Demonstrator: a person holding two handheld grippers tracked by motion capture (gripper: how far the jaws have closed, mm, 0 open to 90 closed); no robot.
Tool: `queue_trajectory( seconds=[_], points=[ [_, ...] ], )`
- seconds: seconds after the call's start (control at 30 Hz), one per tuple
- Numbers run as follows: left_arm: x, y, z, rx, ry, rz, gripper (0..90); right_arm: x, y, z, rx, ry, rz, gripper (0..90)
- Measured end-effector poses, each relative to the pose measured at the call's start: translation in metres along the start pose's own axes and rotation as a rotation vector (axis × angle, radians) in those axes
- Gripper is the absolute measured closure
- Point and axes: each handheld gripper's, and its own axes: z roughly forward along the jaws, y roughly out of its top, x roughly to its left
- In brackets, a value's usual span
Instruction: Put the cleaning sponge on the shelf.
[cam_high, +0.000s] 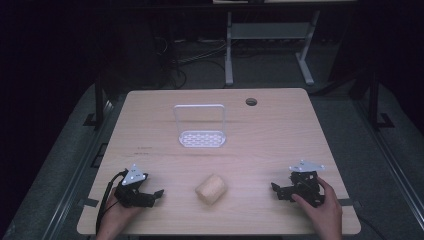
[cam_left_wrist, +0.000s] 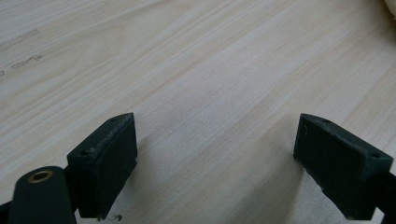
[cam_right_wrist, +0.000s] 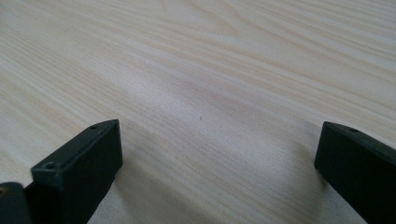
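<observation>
A tan, rounded bread roll (cam_high: 211, 188) lies on the pale wooden surface (cam_high: 270, 135) between the left claw (cam_high: 156, 194) and right claw (cam_high: 276, 189), both open and empty. It looks light and soft; grip its sides gently.

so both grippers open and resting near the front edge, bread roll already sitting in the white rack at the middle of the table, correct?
Not quite. The bread roll is not in the white rack; the high view shows it lying on the table between the left gripper and the right gripper, well in front of the empty rack. The rest holds: both grippers are open, near the front edge.
</observation>
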Motion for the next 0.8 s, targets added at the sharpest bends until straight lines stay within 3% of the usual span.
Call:
queue_trajectory(
  seconds=[0.27, 0.8],
  points=[
    [-0.003, 0.001, 0.000, 0.001, 0.010, -0.013, 13.1, 0.000, 0.000, 0.000, 0.000, 0.000, 0.000, 0.6],
    [-0.011, 0.013, -0.007, -0.009, -0.009, -0.035, 13.7, 0.000, 0.000, 0.000, 0.000, 0.000, 0.001, 0.7]
  ],
)
